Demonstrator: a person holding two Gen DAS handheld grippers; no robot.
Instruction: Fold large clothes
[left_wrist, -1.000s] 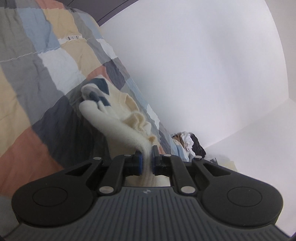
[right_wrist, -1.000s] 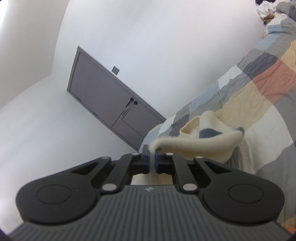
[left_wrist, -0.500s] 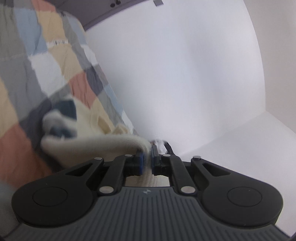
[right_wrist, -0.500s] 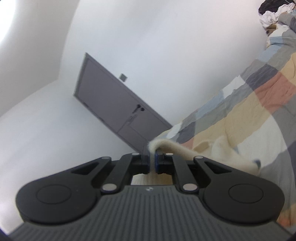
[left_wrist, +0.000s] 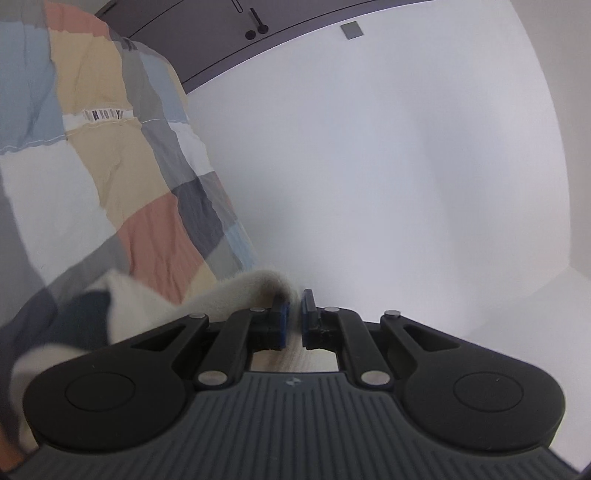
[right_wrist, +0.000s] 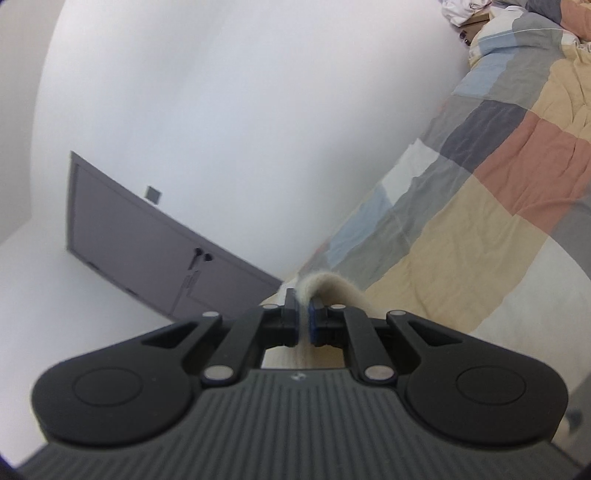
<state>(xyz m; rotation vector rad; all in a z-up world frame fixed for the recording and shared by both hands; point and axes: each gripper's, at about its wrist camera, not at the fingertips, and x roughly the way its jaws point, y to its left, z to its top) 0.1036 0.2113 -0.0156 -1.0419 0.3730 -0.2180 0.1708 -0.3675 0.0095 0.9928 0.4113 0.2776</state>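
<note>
A cream fleece garment (left_wrist: 147, 310) with dark blue patches hangs from both grippers over the patchwork quilt (left_wrist: 92, 155). My left gripper (left_wrist: 293, 314) is shut on a fold of the garment, which trails off to the left and low in the left wrist view. In the right wrist view my right gripper (right_wrist: 303, 317) is shut on another edge of the garment (right_wrist: 332, 286), a fuzzy band curling over the right pad and running back under the gripper. Most of the garment is hidden below both grippers.
The quilt (right_wrist: 480, 206) covers a bed along a white wall (left_wrist: 369, 166). A grey double door (right_wrist: 147, 251) stands beyond the bed's end. A heap of clothes (right_wrist: 465, 9) lies at the bed's far end.
Both grippers have pulled back and swung with the garment still pinched. The garment's bulk has dropped low and out of sight; the door now shows in the left view.
</note>
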